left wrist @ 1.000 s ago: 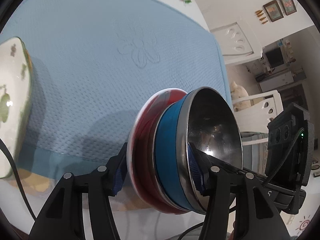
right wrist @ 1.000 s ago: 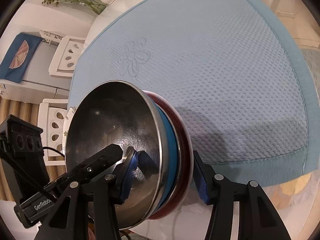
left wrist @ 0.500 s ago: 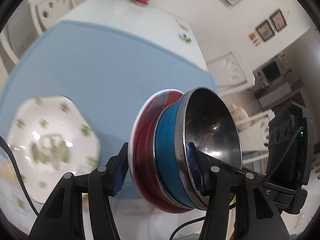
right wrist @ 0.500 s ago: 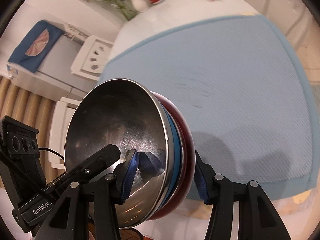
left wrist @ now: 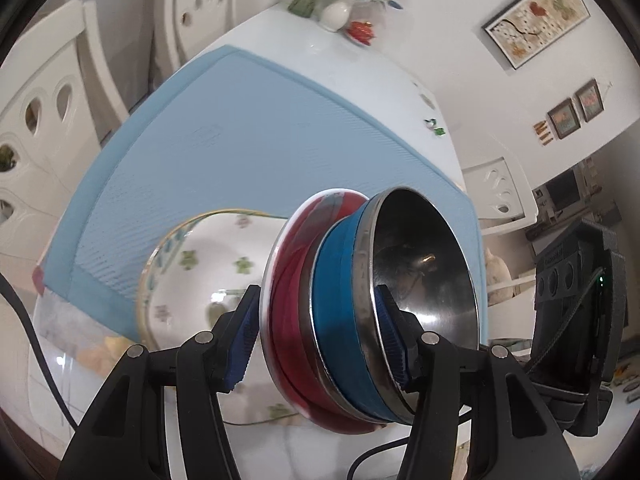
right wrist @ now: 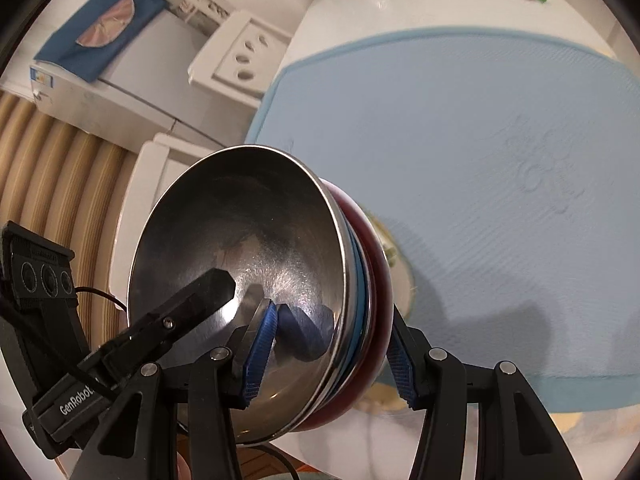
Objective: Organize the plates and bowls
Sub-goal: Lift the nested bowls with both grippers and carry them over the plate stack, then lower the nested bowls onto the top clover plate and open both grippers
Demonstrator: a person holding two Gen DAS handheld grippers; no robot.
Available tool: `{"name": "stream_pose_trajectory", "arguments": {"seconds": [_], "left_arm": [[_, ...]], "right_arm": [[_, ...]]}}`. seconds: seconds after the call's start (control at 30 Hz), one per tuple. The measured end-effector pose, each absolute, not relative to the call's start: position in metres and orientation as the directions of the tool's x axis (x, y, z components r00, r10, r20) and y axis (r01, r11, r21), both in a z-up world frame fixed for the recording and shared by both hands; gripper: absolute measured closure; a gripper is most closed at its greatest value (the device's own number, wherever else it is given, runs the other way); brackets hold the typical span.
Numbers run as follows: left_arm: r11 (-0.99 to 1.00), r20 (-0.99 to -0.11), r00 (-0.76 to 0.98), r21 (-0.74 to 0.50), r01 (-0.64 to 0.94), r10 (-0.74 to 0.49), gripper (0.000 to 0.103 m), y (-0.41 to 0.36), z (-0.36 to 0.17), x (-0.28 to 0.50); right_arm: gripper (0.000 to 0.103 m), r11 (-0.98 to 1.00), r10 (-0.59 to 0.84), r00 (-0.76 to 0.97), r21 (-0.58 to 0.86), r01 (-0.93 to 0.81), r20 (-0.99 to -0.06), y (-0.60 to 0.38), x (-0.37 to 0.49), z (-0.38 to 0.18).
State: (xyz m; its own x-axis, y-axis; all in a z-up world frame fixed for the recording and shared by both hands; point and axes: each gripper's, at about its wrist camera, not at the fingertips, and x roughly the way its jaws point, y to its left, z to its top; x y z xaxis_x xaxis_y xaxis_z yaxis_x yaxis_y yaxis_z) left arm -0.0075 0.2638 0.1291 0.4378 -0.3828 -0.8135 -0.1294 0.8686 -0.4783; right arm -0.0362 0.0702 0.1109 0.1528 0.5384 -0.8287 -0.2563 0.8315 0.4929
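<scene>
A nested stack hangs tilted on edge above the table: a steel bowl (left wrist: pixel 424 264) with a blue outside (left wrist: pixel 340 320) sits inside a red bowl (left wrist: pixel 288 280). My left gripper (left wrist: pixel 316 340) is shut on the stack, one pad inside the steel bowl and one on the red bowl's outside. My right gripper (right wrist: pixel 330 360) is shut on the same stack from the opposite rim of the steel bowl (right wrist: pixel 240 220) and the red bowl (right wrist: pixel 376 280). Below the stack a white floral dish (left wrist: pixel 192 264) lies on the blue mat (left wrist: pixel 260 132), partly hidden.
The blue mat (right wrist: pixel 480 140) covers most of a white table (left wrist: pixel 360 64). A vase of flowers (left wrist: pixel 338 12) and a small red item stand at the far end. White chairs (left wrist: pixel 44 120) ring the table. A fridge (right wrist: pixel 120 76) stands beyond.
Both grippers carried the stack across the mat and slightly up. The floral dish slid in from the left edge and now lies beneath the stack. The grip has not changed.
</scene>
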Motion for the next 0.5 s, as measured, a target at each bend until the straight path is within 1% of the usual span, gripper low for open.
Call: {"name": "stream_pose_trajectory", "arguments": {"seconds": [0.17, 0.3, 0.5], "left_arm": [[0.850, -0.814, 0.382, -0.513, -0.119, -0.438, 0.052, 0.281, 0.102, -0.004], [0.850, -0.820, 0.345, -0.517, -0.104, -0.456, 0.052, 0.287, 0.085, 0.000], [0.828, -0.797, 0.346, -0.553, -0.091, -0.495, 0.052, 0.302, 0.079, 0.005]], "right_arm": [[0.051, 0.871, 0.475, 0.158, 0.437, -0.223, -0.866, 0.087, -0.035, 0.091], [0.051, 0.887, 0.454, 0.154, 0.427, -0.178, -0.878, 0.092, -0.034, 0.076], [0.051, 0.895, 0.443, 0.168, 0.424, -0.136, -0.881, 0.105, -0.029, 0.067]]}}
